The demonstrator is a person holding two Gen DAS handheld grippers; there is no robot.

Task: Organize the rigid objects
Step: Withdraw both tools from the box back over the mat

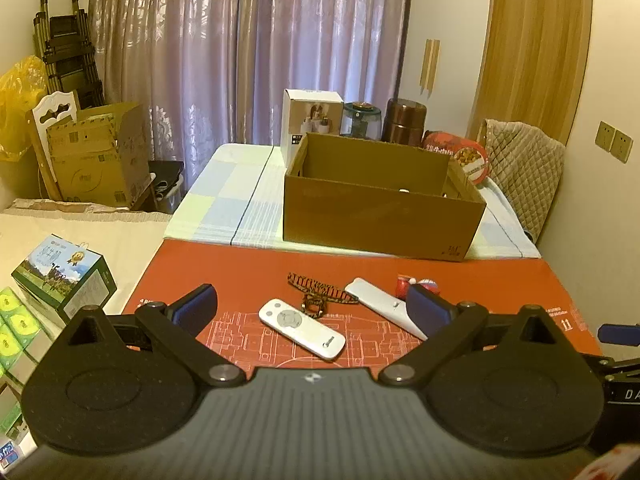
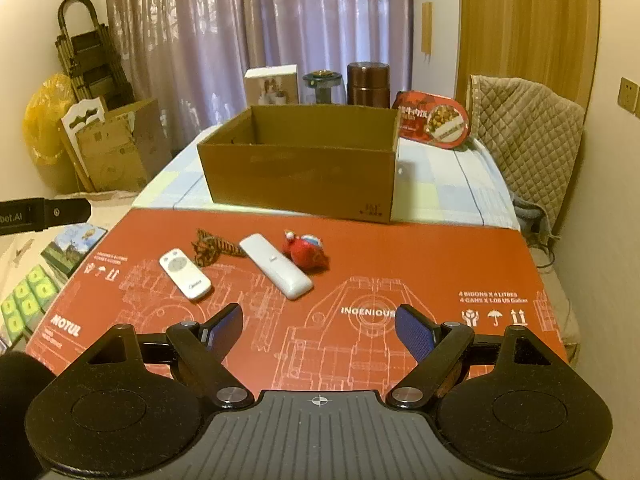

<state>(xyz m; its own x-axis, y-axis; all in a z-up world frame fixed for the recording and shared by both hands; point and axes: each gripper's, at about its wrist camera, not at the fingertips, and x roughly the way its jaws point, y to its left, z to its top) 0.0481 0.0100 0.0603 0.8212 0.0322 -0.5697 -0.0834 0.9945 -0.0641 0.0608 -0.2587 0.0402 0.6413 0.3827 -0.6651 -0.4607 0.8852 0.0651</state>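
left wrist view: left gripper (image 1: 310,312) sits low over the red board (image 1: 500,280), jaws spread wide, nothing between them. The short remote (image 1: 301,328) lies on the board just ahead, right in the gap.
right wrist view: right gripper (image 2: 318,326) also has its jaws apart and empty, hovering over bare board nearer than the objects.
step: looks like the reach-in before the first pick, nothing grabbed yet imo.
where stuff is: short remote, a striped strap (image 2: 210,250), the long remote (image 2: 276,266) and a red toy (image 2: 306,252) lie in a loose row on the board. The box (image 2: 300,176) is open, just behind the board on the checked cloth (image 2: 440,184).
how I'd do it: the short remote lies diagonal, so turn the left jaws to close across its narrow width, come down flat, pinch mid-body. It's thin and smooth, so a slip is likely if the grip lands near an end.
watch out: the strap sits right next to the short remote, may be touching, easy to snag.
hard to see: box floor is mostly hidden by its front wall; something small and pale shows inside, can't tell what. A left gripper finger covers part of the long remote and the toy in the left view.
far end: carton, jars and a red tin stand behind the box.
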